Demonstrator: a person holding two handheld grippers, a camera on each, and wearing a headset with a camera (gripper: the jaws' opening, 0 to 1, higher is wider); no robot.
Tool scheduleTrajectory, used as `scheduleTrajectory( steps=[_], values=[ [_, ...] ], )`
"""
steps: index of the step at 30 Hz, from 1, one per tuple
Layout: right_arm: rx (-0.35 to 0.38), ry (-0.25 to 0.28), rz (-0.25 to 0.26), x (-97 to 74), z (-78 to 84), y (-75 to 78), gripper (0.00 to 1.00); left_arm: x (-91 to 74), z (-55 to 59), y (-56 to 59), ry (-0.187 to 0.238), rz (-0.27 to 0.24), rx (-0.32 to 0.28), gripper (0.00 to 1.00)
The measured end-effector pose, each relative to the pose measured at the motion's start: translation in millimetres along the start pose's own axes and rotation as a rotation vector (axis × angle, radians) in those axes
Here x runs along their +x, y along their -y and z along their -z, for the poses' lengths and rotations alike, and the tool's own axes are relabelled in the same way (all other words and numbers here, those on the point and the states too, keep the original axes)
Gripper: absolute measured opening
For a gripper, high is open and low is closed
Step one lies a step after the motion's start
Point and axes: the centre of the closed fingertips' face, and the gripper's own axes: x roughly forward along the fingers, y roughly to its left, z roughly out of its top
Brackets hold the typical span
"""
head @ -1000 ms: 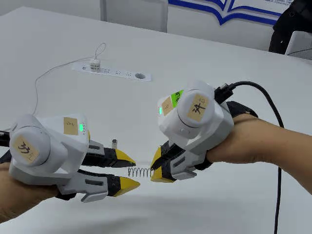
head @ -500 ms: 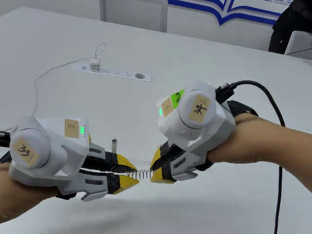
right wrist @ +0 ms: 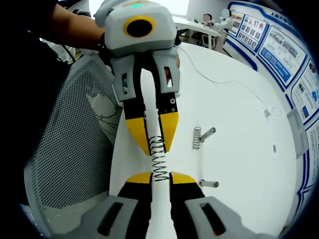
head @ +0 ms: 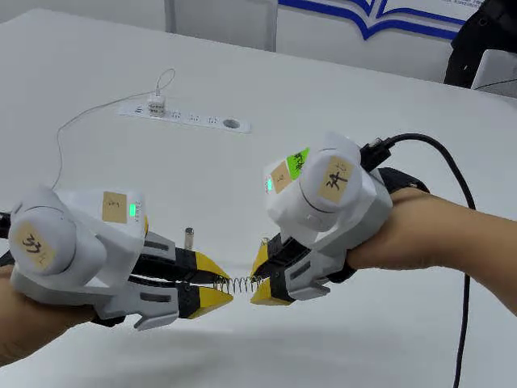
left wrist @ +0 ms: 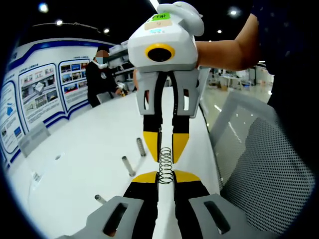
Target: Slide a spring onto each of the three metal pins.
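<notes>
A second ago the left claw [head: 216,289] hung apart, a little short of the free end of the spring [head: 241,284]. Now it has come in and pinched together on that end, while the right claw [head: 260,283] stays clamped on the other end. So the spring hangs level in the air between the two claws, just above the white surface [head: 339,121], and is on no pin yet. I read this as a handover or a re-grip: one claw will have to let go before the coil has an open end to thread over a pin.

An upright pin [head: 189,237] stands just behind the left claw, close enough that the move to it should be short. In the right gripper view a farther pin [right wrist: 208,132] has a second spring [right wrist: 196,138] at its foot, though I cannot tell whether that one is threaded on or only lies beside it. A bare pin [right wrist: 208,183] sits nearer the claws.

Both claws work near the front edge of the surface, with a mesh chair [left wrist: 269,164] just past it, so a dropped spring might roll off that way. Toward the back the surface lies open as far as the power strip [head: 194,120], which is well apart from the work.
</notes>
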Motion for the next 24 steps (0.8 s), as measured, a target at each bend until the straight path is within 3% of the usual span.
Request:
scheduleTrajectory(
  steps=[6, 17, 24],
  values=[
    [-0.003, 0.015, 0.000, -2.5, -3.4, -0.1, 0.12, 1.2, 2.9, -0.3, -0.006, -0.002, -0.003, 0.10],
    [0.002, 0.074, 0.001, -15.6, -24.3, -1.0, 0.12, 3.4, 6.8, -1.4, -0.018, -0.005, -0.017, 0.10],
    [-0.013, 0.086, 0.001, -17.3, -36.8, -4.0, 0.12, 4.5, 8.2, -0.8, -0.022, -0.004, -0.018, 0.10]
  ],
)
